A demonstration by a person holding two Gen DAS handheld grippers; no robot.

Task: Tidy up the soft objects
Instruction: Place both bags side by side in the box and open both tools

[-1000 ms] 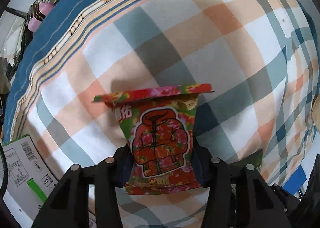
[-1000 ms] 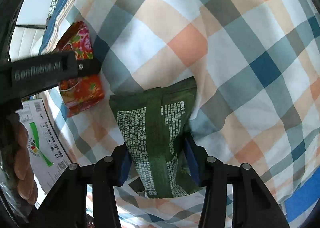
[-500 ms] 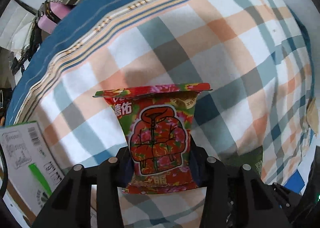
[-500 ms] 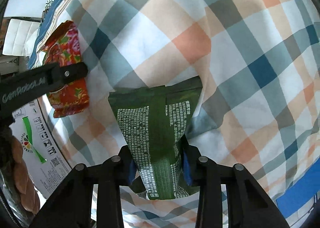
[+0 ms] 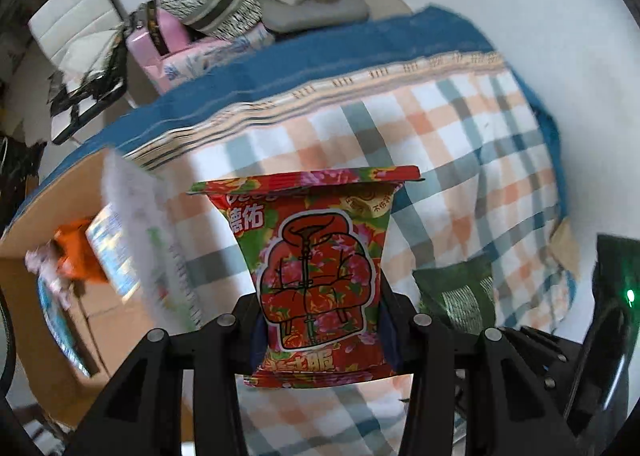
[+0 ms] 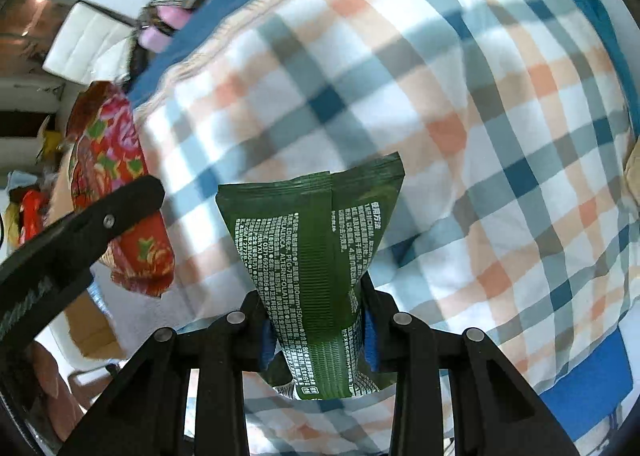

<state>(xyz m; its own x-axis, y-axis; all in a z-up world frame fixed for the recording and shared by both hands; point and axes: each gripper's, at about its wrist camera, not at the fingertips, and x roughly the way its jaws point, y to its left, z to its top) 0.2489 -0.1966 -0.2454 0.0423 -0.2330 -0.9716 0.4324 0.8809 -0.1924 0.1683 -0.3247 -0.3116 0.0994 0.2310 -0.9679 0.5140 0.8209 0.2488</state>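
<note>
A: Where do we stand?

B: Both packs are off the bed. The left gripper (image 5: 322, 330) has its jaws pressed in on the lower half of the red pack (image 5: 316, 276), which stands up ahead of the fingers. The right gripper (image 6: 316, 330) is clamped the same way on the green pack (image 6: 316, 268).

A: And the drop-off?

B: Likely the box (image 5: 60, 256), down and to the left of the left gripper; blurred, but a few packets seem to lie inside.

A: So what's left?

B: Picking looks done; placing isn't. Both packs need carrying over the box and releasing. The blanket (image 6: 460, 116) ahead of the right gripper shows nothing else lying loose
</note>
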